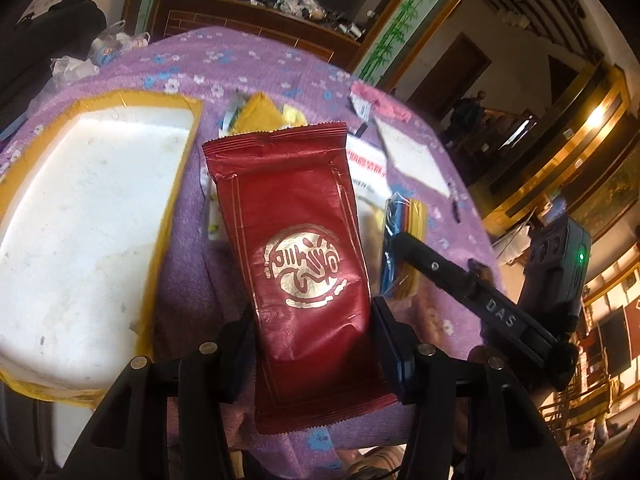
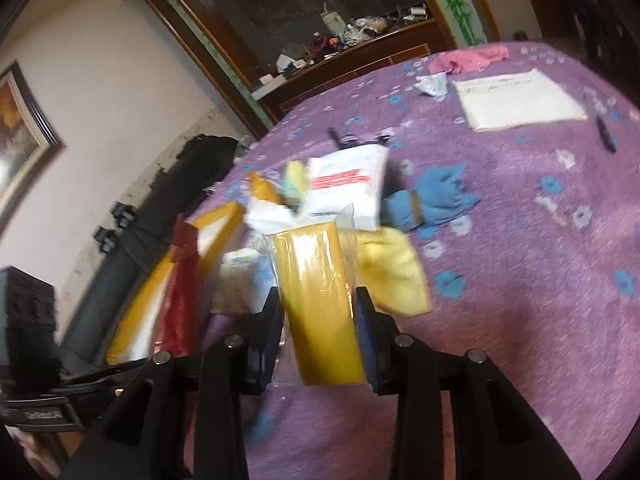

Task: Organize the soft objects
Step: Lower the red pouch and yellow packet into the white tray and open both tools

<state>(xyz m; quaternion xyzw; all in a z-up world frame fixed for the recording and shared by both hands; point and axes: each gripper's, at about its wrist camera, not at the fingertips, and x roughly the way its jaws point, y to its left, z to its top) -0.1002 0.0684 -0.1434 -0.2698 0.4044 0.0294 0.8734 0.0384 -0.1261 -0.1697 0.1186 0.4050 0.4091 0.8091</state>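
Note:
A dark red foil packet point(image 1: 296, 240) with a gold emblem hangs above the purple flowered tablecloth point(image 1: 260, 64). My left gripper point(image 1: 314, 332) is shut on its lower part, both pads pressing its sides. In the right wrist view my right gripper point(image 2: 319, 304) is shut on a yellow pack point(image 2: 320, 308) wrapped in clear plastic and lifted off the cloth. The left wrist view shows that pack point(image 1: 408, 216) with coloured layers, and the right gripper point(image 1: 400, 248) on it. A pile of soft things lies behind: a yellow cloth point(image 2: 396, 276), a blue cloth point(image 2: 436, 196) and a white bag with red print point(image 2: 348, 188).
A white foam tray with a yellow taped rim point(image 1: 176, 184) lies on the left of the table. Far on the cloth lie a pink cloth point(image 2: 468, 58), a white sheet point(image 2: 516, 98) and a dark pen point(image 2: 604, 128). A cluttered wooden cabinet point(image 1: 256, 20) stands behind.

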